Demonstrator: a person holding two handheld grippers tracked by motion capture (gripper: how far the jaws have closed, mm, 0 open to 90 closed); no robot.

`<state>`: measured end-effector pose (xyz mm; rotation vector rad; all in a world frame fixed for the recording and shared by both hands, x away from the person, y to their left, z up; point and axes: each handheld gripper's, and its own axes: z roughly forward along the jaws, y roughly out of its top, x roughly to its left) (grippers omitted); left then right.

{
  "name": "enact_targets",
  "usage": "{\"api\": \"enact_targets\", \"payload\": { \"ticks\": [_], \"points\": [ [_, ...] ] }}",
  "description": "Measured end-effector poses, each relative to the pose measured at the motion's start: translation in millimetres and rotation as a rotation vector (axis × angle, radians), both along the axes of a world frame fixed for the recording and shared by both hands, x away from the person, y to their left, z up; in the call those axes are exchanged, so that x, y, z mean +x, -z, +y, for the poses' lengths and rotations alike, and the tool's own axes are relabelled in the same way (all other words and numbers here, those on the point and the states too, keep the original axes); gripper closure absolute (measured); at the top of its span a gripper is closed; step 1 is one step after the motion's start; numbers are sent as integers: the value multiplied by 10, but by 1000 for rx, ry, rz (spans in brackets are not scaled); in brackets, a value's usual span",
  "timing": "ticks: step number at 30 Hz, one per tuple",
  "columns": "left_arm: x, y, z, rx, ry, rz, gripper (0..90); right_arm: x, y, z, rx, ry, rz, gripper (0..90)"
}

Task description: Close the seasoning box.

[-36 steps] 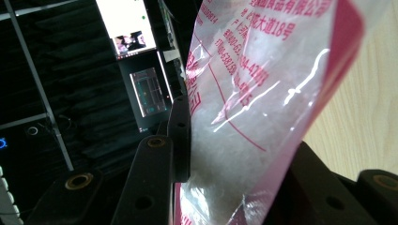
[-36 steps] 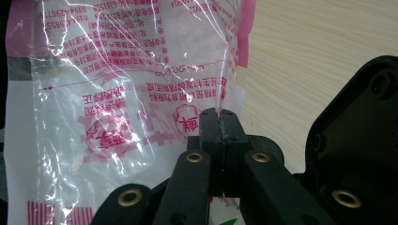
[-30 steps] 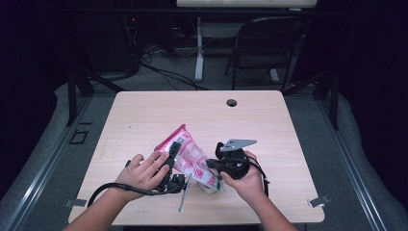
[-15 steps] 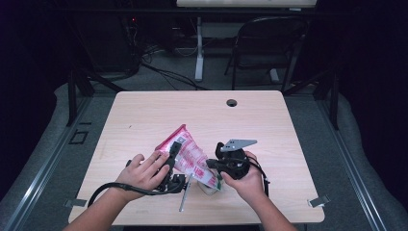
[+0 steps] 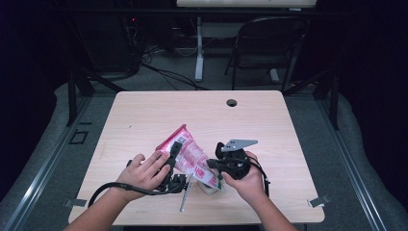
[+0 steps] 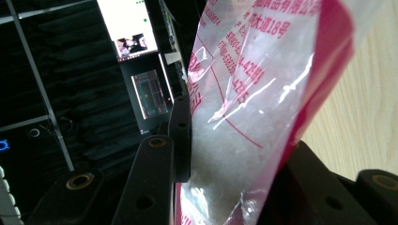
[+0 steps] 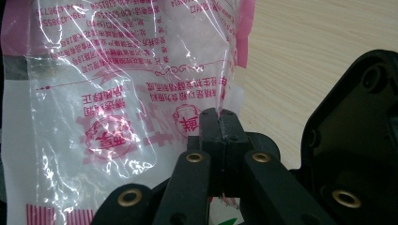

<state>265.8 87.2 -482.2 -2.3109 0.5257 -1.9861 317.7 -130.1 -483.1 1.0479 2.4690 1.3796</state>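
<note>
Plastic bag (image 5: pixel 188 156), clear with pink edges and red print, is held tilted over the near middle of the surface (image 5: pixel 144 115), its pink top edge pointing toward 11 o'clock. The left claw (image 5: pixel 174 153) grasps its upper part; the left gripper view shows the two black jaws pressed on either side of white grains inside the bag (image 6: pixel 248 122), which the high view is too small to tell. The right claw (image 5: pixel 215 169) is clenched on the bag's lower end, and the right gripper view shows its jaws meeting tight on a thin fold of film below the mirrored red print (image 7: pixel 141 84).

A metal rod-like piece (image 5: pixel 185 195) lies under the bag, pointing toward 6 o'clock and just short of the near edge. From 9 through 12 to 3 o'clock the surface is bare wood (only a round cable hole (image 5: pixel 232 102) sits near the far edge). Beyond that edge stands a dark chair (image 5: pixel 269 43); a lit screen (image 6: pixel 126 28) shows in the left gripper view.
</note>
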Motion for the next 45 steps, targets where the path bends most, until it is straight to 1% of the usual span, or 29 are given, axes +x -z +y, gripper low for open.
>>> {"api": "enact_targets", "payload": {
  "ticks": [7, 8, 9, 10, 11, 19, 20, 22, 25, 28, 36, 37, 38, 41, 45],
  "points": [
    [0, -6, -6, -4, 6, -3, 708, -1, -3, -5, -1, 2, 1, 900],
    [1, -6, -7, 0, 11, -14, 708, 0, -2, -6, -1, 3, -1, 900],
    [1, -12, -11, 2, 15, -19, 708, 1, -1, -6, -1, 3, -1, 900],
    [-2, -22, -17, 9, 12, -16, 709, 2, 2, -7, 3, 3, 0, 900],
    [0, -18, -18, 7, 18, -25, 710, 3, 2, -8, 3, 5, 1, 900],
    [-3, -20, -25, 9, 19, -22, 712, 9, 9, -13, 2, 7, 1, 900],
    [-6, -28, -29, 12, 13, -12, 712, 10, 10, -15, 3, 7, 1, 900],
    [-7, -33, -30, 17, 14, -14, 712, 10, 10, -14, 3, 7, 1, 900],
    [-6, -34, -31, 10, 20, -15, 712, 9, 9, -15, 3, 7, 1, 900],
    [-10, -40, -39, 19, 20, -19, 712, 11, 10, -16, 1, 7, 2, 900],
    [-7, -41, -51, 16, 22, -16, 713, 18, 17, -24, 3, 9, 5, 900],
    [-6, -45, -54, 21, 28, -22, 713, 19, 18, -25, 3, 9, 6, 900],
    [-6, -39, -49, 13, 19, -12, 713, 20, 20, -26, 3, 9, 7, 900],
    [-8, -44, -52, 20, 25, -19, 713, 21, 20, -24, 3, 10, 7, 900],
    [-11, -48, -55, 17, 26, -22, 713, 18, 22, -24, 4, 10, 7, 900]
  ]
}}
